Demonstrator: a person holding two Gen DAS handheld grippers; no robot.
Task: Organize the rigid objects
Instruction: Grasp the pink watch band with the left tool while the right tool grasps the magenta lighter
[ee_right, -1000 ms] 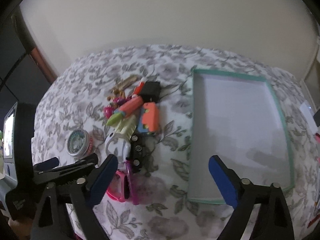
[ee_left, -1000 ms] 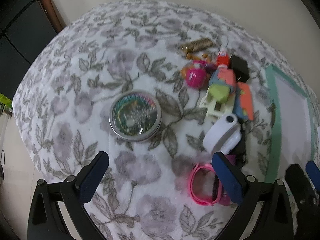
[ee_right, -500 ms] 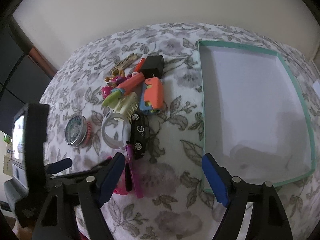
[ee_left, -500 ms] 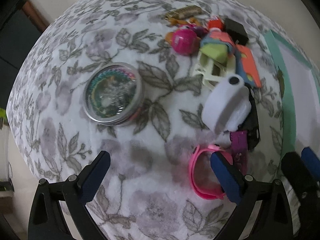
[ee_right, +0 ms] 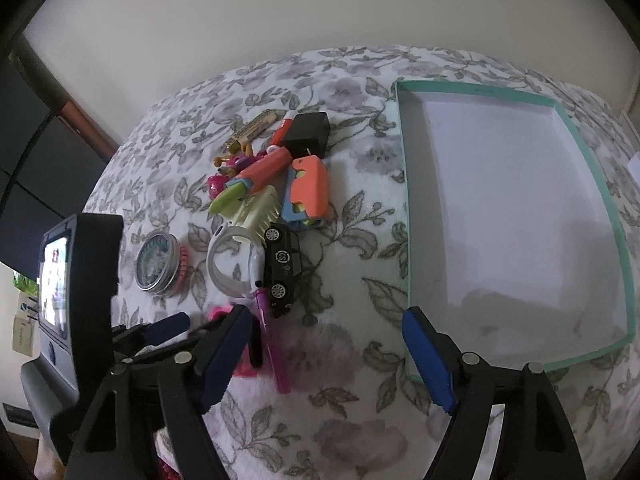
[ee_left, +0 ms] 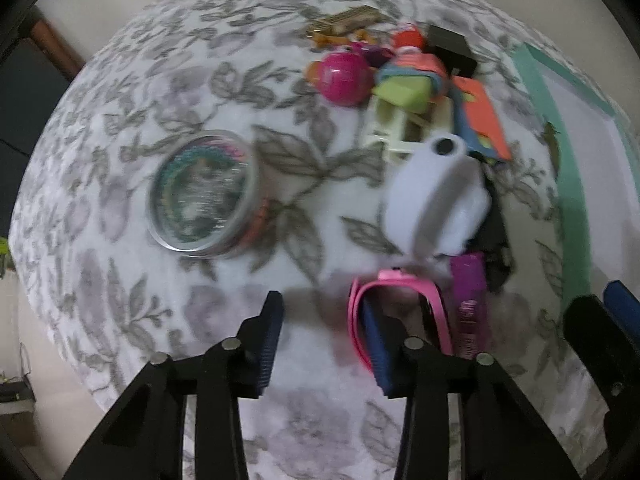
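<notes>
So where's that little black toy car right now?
The black toy car lies mid-pile in the right wrist view, between the white ring and the teal tray, below the orange case.

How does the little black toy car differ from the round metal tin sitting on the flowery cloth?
The black toy car is a long, dark body with small wheels; the round tin is a flat silver disc whose clear lid shows colourful contents. The car lies wedged against the white band and purple pen in the pile; the tin sits apart to the side. Both rest on the floral cloth, outside the green-edged tray.
</notes>
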